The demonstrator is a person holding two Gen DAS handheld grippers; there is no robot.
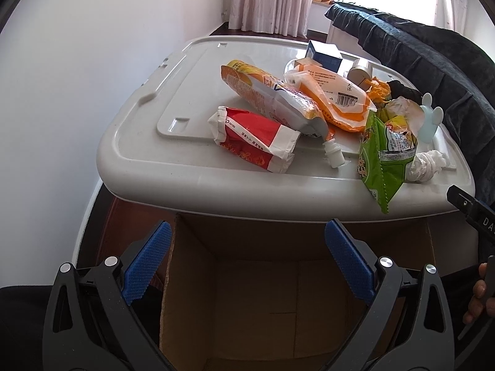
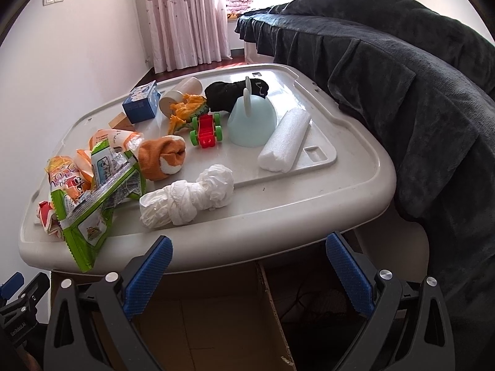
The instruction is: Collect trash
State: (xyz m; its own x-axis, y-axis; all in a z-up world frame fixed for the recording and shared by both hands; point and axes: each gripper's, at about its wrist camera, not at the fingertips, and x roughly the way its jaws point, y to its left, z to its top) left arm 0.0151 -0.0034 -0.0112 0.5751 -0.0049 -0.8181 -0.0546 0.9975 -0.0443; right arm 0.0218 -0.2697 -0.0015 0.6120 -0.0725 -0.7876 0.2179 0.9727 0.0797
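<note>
A grey bin lid (image 1: 148, 167) (image 2: 355, 191) carries trash. In the left wrist view lie a red and white wrapper (image 1: 253, 139), a yellow-orange snack bag (image 1: 272, 99), an orange pouch (image 1: 337, 99), a small white bottle (image 1: 334, 154) and a green snack bag (image 1: 383, 157). The right wrist view shows the green snack bag (image 2: 92, 210), crumpled white tissue (image 2: 188, 198) and a white foam roll (image 2: 284, 139). My left gripper (image 1: 247, 262) is open and empty above an open cardboard box (image 1: 256, 303). My right gripper (image 2: 247, 275) is open and empty just before the lid's near edge.
On the lid also lie an orange sock (image 2: 164, 157), a red and green toy car (image 2: 207, 130), a pale blue cup (image 2: 250, 123), a black sock (image 2: 235, 92), a blue box (image 2: 142, 102) and an orange toy (image 2: 185, 108). A dark blanket (image 2: 417, 99) covers furniture at right.
</note>
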